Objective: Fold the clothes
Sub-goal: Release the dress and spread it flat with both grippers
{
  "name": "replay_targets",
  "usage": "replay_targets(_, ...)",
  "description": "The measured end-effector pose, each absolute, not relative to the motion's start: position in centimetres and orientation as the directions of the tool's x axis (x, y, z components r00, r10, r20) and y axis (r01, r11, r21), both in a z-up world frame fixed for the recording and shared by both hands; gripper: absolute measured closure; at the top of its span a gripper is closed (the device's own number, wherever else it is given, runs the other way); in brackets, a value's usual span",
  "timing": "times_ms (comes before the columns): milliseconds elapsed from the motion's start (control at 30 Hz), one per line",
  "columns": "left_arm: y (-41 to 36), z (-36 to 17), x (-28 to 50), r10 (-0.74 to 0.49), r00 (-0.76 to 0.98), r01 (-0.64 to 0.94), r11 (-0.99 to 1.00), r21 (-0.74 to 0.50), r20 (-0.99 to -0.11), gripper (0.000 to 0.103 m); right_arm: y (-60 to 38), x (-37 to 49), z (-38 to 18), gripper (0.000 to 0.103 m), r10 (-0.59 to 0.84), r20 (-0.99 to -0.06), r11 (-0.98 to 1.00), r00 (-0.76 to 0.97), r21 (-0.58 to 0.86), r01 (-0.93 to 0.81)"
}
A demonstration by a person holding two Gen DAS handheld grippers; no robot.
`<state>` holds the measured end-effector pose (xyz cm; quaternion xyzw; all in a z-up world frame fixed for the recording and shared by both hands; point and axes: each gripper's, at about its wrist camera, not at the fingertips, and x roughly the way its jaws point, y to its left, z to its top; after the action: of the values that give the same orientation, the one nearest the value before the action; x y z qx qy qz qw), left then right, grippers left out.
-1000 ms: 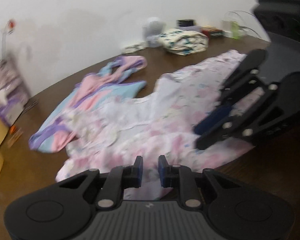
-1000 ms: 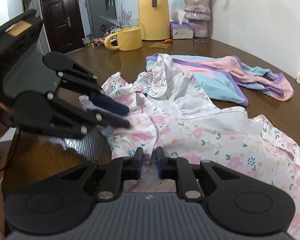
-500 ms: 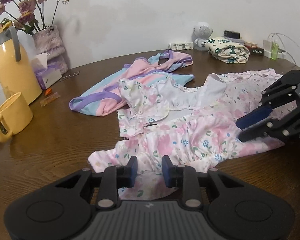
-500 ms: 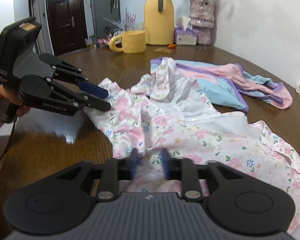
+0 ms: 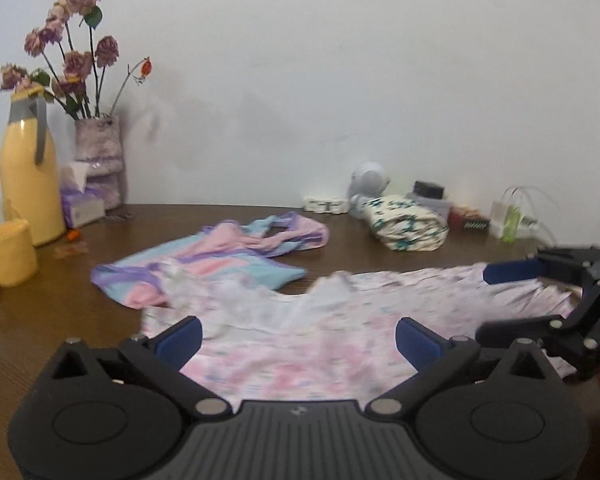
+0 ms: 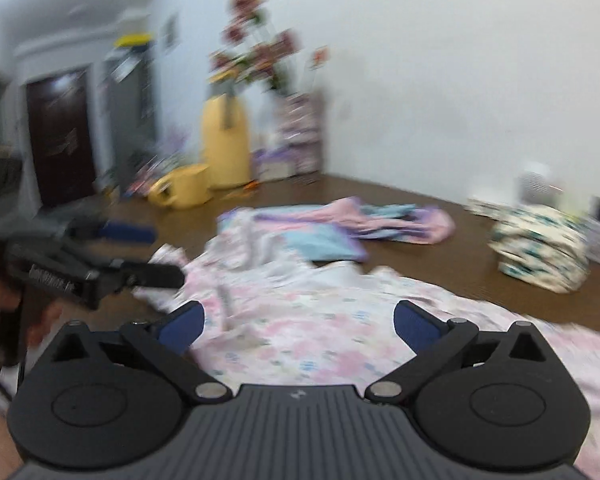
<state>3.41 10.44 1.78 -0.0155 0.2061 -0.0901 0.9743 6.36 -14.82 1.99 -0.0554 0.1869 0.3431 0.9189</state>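
A pink floral dress (image 5: 300, 320) (image 6: 300, 320) lies spread across the brown table (image 5: 60, 320), blurred in both views. My left gripper (image 5: 298, 338) hangs over its near edge, open, with nothing between the blue pads (image 5: 180, 336). My right gripper (image 6: 298, 322) is likewise open and empty above the dress. Each shows in the other's view: the right gripper (image 5: 500, 300) at the dress's right end, the left gripper (image 6: 156, 254) at its left end, both with jaws apart. A pastel pink, blue and purple garment (image 5: 220, 264) (image 6: 320, 232) lies just behind the dress.
A folded cream floral garment (image 5: 404, 226) (image 6: 540, 248) sits at the back right. A yellow flask (image 5: 26, 192), yellow mug (image 5: 6, 252), flower vase (image 5: 98, 152) and tissue box (image 5: 82, 206) stand back left. A power strip (image 5: 324, 204) and small gadgets line the wall.
Both grippers were shut, or nearly so, over the dress's near edge. Now both are wide open, the dress lies flatter and more spread, and both cameras have tilted up.
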Motion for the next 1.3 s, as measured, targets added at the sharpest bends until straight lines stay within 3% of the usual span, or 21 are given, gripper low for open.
replay_targets(300, 5.6, 0.9, 3.6, -0.116, 0.889, 0.110, 0.993, -0.039, -0.444, 0.000, -20.5, 3.6, 1.6, 0.000, 0.296, -0.308, 0.947, 0.904, -0.028, -0.319)
replay_targets(467, 3.9, 0.1, 3.2, -0.104, 0.872, 0.116, 0.993, -0.006, -0.478, 0.000, -23.6, 4.5, 1.3, 0.000, 0.350, -0.386, 0.937, 0.853, 0.123, -0.328)
replay_targets(633, 2.3, -0.2, 3.1, -0.101, 0.865, 0.136, 0.990, 0.036, -0.492, 0.000, -24.0, 4.5, 0.3, 0.000, 0.337, -0.430, 0.941, 0.838, 0.128, -0.313)
replay_targets(833, 1.6, -0.2, 3.3, -0.082, 0.861, 0.130, 0.990, 0.062, -0.502, 0.000, -23.5, 3.9, 0.2, 0.000, 0.336, -0.429, 0.940, 0.839, 0.104, -0.324)
replay_targets(1067, 3.5, -0.3, 3.6, -0.063, 0.847, 0.076, 0.997, 0.003, -0.527, 0.000, -24.7, 4.0, 0.7, 0.000, 0.342, -0.395, 0.939, 0.853, 0.102, -0.329)
replay_targets(1200, 4.3, 0.1, 3.8, -0.069, 0.848, 0.079, 0.997, -0.004, -0.525, 0.000, -26.5, 4.6, 2.1, 0.000, 0.348, -0.368, 0.926, 0.862, -0.007, -0.377)
replay_targets(1300, 5.2, 0.5, 4.2, -0.056, 0.855, 0.062, 0.998, -0.005, -0.516, 0.000, -27.9, 6.3, 3.2, 0.000, 0.362, -0.420, 0.883, 0.832, -0.133, -0.451)
